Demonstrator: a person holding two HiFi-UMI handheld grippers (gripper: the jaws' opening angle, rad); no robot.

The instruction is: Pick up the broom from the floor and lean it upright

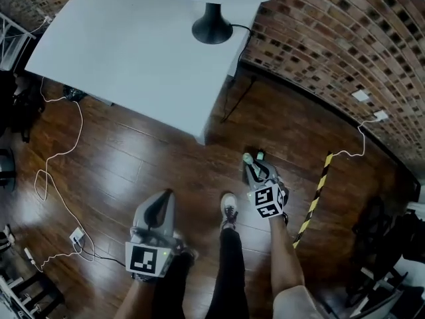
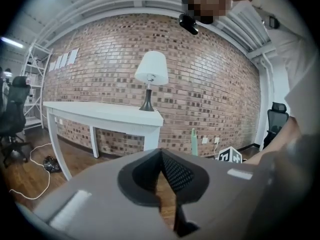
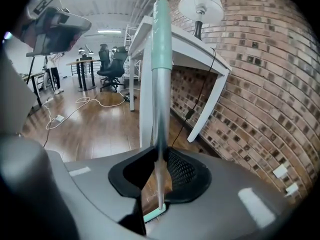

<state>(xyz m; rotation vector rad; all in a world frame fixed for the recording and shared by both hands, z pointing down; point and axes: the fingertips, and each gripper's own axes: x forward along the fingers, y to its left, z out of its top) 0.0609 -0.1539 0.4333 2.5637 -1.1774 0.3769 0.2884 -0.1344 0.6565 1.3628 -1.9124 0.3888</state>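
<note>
Now, right gripper (image 3: 161, 159) jaws clamped on broom (image 3: 161, 59), left gripper (image 2: 161, 156) jaws closed, empty.

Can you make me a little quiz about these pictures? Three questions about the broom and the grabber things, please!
1. True or false: the left gripper is holding the broom handle.
2. What stands on the white table? A) a lamp B) a bucket C) a chair
3. Fill in the blank: the wall behind the table is made of ____.

Key:
1. False. The right gripper is clamped on the handle. The left one is shut with nothing in it.
2. A.
3. Brick.
</note>
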